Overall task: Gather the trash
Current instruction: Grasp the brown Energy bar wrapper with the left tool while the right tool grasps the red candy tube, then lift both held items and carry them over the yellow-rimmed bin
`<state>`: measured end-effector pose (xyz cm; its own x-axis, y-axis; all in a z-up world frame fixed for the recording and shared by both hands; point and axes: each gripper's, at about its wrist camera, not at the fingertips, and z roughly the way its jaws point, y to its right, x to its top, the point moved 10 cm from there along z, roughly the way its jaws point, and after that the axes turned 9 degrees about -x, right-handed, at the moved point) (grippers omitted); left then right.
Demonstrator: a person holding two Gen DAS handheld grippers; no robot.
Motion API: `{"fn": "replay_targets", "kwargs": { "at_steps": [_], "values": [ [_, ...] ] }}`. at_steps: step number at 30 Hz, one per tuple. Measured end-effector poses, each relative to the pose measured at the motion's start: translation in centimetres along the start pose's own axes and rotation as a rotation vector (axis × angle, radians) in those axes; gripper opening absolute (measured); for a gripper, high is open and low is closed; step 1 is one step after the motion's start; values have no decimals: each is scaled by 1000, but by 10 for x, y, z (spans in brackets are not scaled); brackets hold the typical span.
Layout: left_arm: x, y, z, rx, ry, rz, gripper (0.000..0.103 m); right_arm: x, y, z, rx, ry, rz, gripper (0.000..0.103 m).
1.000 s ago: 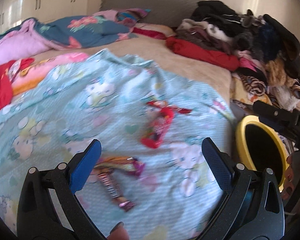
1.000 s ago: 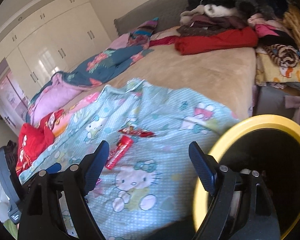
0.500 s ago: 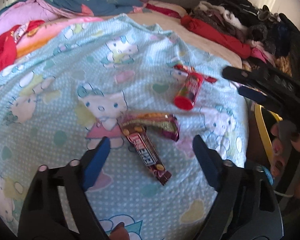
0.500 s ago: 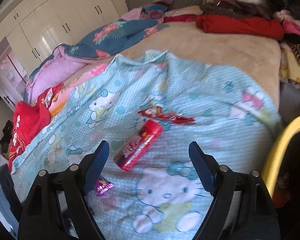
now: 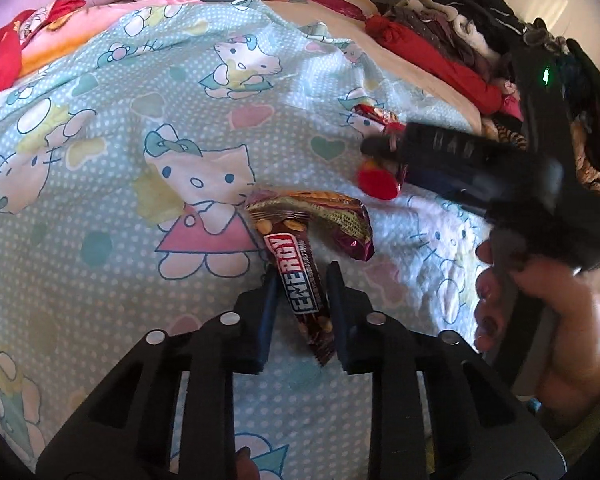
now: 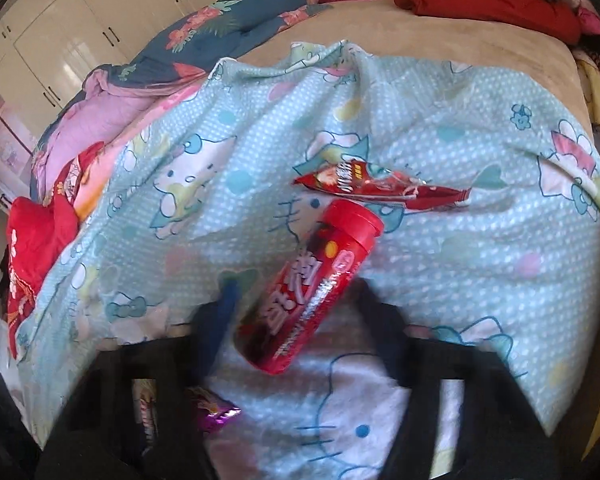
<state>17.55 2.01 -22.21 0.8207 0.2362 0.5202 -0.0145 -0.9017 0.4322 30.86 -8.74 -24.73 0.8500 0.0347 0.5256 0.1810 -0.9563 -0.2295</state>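
Bed (image 6: pixel 440 40) fills both views, tan sheet with a pale blue cartoon-cat blanket (image 5: pixel 100 160) spread over the near part. White wardrobe doors (image 6: pixel 80 40) along the left wall in the right wrist view. Pink and dark floral quilts (image 6: pixel 172 56) bunched on the bed's left side, pile of clothes (image 5: pixel 460 40) heaped along its right side. Blanket's right edge drops off the bed; open blanket left of the trash.

Left hand-held gripper (image 5: pixel 300 300): jaws have just been closing, now narrow, pinched on the lower end of the brown energy bar wrapper (image 5: pixel 300 280), which lies by a crumpled brown snack bag (image 5: pixel 332 216).

Right hand-held gripper (image 6: pixel 296 304), blurred: jaws have just been closing, now mid-width around the lower end of the red candy tube (image 6: pixel 312 284); contact unclear. Person's hand (image 5: pixel 540 320) on its handle. Flat red wrapper (image 6: pixel 380 188) just beyond the tube cap.
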Motion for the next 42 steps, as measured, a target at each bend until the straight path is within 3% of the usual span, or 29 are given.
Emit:
{"fn": "replay_targets", "kwargs": {
  "at_steps": [12, 24, 42],
  "values": [
    [31, 22, -30, -40, 103, 31, 17, -14, 34, -56, 113, 77, 90, 29],
    [43, 69, -40, -81, 138, 118, 17, -12, 55, -112, 151, 182, 85, 28],
    [37, 164, -26, -167, 118, 262, 17, 2, 158, -176, 98, 299, 250, 28]
  ]
}}
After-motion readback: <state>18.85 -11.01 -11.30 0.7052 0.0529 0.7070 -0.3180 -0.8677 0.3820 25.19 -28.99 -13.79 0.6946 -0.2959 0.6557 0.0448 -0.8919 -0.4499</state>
